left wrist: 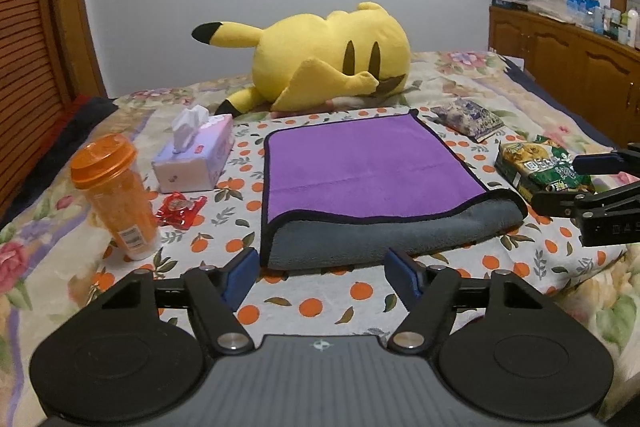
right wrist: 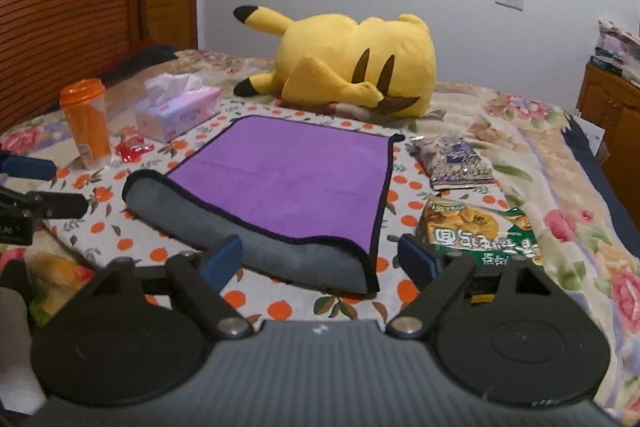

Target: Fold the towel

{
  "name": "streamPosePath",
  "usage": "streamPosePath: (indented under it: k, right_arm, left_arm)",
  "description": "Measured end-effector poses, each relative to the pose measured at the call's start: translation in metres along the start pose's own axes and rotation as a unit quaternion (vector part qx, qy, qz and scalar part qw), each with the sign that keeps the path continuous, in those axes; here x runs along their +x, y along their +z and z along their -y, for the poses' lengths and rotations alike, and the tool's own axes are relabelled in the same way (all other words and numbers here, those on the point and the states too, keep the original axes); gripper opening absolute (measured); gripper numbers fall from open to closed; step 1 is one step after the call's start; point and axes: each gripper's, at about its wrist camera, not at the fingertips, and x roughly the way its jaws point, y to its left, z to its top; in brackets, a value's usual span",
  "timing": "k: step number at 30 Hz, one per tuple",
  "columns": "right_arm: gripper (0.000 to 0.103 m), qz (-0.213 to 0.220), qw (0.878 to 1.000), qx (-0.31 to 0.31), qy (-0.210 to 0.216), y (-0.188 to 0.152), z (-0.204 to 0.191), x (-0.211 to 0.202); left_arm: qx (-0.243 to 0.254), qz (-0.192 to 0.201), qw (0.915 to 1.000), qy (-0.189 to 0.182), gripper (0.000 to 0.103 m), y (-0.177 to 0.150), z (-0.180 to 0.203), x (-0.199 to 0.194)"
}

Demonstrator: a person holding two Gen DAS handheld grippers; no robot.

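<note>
A purple towel [left wrist: 368,167] with a grey underside and black edging lies folded in half on the orange-print cloth, its grey fold nearest me. It also shows in the right wrist view [right wrist: 296,183]. My left gripper [left wrist: 322,277] is open and empty, just in front of the fold's near edge. My right gripper [right wrist: 320,263] is open and empty, by the fold's near right corner. The right gripper shows at the right edge of the left wrist view [left wrist: 580,183]. The left gripper shows at the left edge of the right wrist view [right wrist: 44,187].
A yellow plush [left wrist: 332,55] lies behind the towel. A tissue box [left wrist: 196,155], an orange bottle [left wrist: 116,195] and a red wrapper [left wrist: 180,209] are to the left. Two snack bags [left wrist: 540,165] [left wrist: 468,119] are to the right. A wooden cabinet [left wrist: 568,67] stands far right.
</note>
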Motion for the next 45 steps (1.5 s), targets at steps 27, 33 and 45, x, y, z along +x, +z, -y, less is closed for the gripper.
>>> streamPosePath:
  k: [27,33,45]
  right_arm:
    - [0.076,-0.057,0.998,0.011,0.031,0.012,0.026,0.057]
    - [0.075,-0.066,0.997,0.008,0.040,0.012,0.026,0.066]
    - [0.061,-0.108,0.993,0.029,0.046,0.004,0.037,0.083]
  left_arm:
    - [-0.001,-0.027,0.9996,0.011,0.064,0.015,-0.033,0.071]
    - [0.002,-0.028,0.9996,0.004,0.060,0.018,-0.036,0.082]
    - [0.005,-0.051,0.9985,-0.017,0.049,0.019,-0.039,0.106]
